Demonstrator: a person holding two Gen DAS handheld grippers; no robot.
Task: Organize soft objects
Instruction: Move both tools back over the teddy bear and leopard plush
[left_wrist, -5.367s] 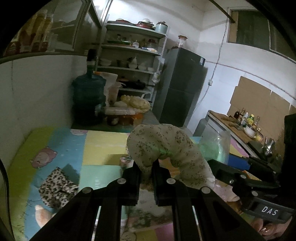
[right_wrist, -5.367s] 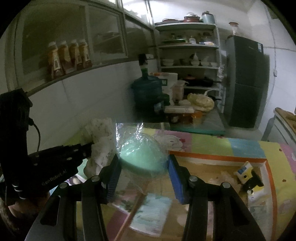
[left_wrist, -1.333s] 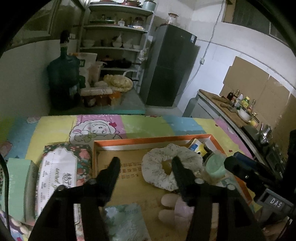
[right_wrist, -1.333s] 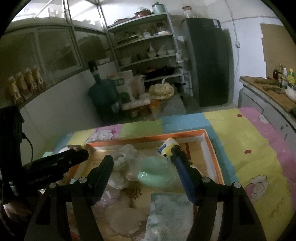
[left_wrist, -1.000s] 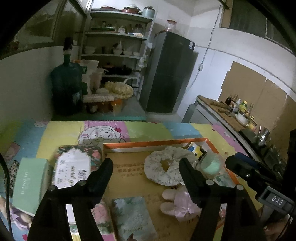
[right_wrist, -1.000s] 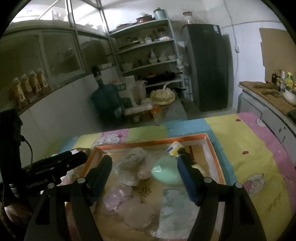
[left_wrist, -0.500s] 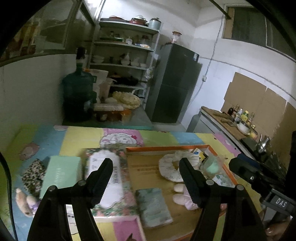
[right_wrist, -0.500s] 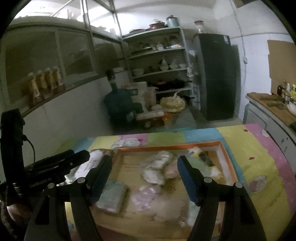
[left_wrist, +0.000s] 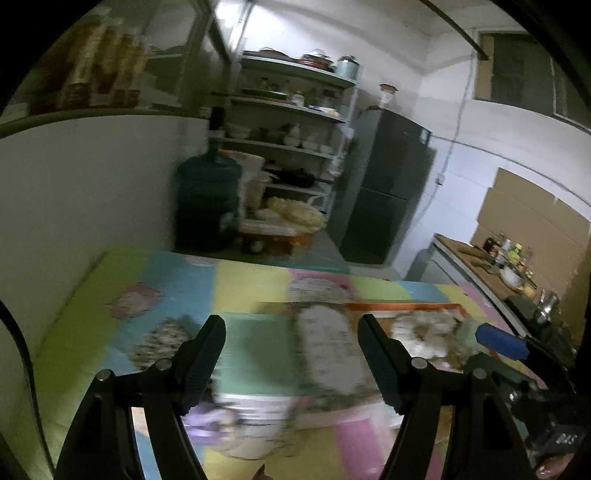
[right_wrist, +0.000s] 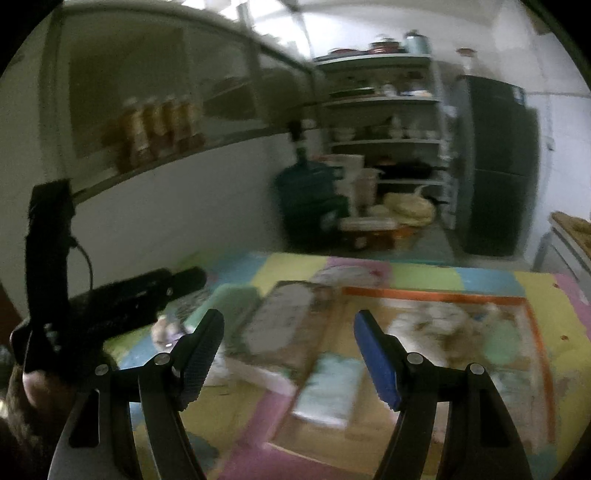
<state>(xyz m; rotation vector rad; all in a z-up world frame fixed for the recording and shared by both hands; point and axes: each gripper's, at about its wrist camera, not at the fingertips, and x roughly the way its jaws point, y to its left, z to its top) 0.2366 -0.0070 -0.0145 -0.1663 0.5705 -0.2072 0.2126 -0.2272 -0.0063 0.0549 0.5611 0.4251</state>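
Note:
Both views are blurred by motion. My left gripper (left_wrist: 291, 363) is open and empty above the colourful mat. A leopard-print soft item (left_wrist: 159, 341) lies on the mat to its left and a purple soft toy (left_wrist: 207, 419) lies near its left finger. The orange-rimmed box (right_wrist: 532, 332) holds a floral scrunchie (right_wrist: 428, 323) and a green soft item in plastic (right_wrist: 500, 341). The scrunchie (left_wrist: 421, 330) also shows in the left wrist view. My right gripper (right_wrist: 290, 354) is open and empty, back from the box.
A green box (left_wrist: 255, 354) and a floral-patterned pack (left_wrist: 325, 350) lie on the mat left of the orange box. A small booklet (right_wrist: 330, 387) lies in the box. A water jug (left_wrist: 208, 206), shelves and a fridge (left_wrist: 384, 192) stand behind. A wall runs along the left.
Both grippers let go of the scrunchie and the green bagged item into the orange box, then pulled back and swung left. The leopard-print item and purple toy have come nearer in the left view.

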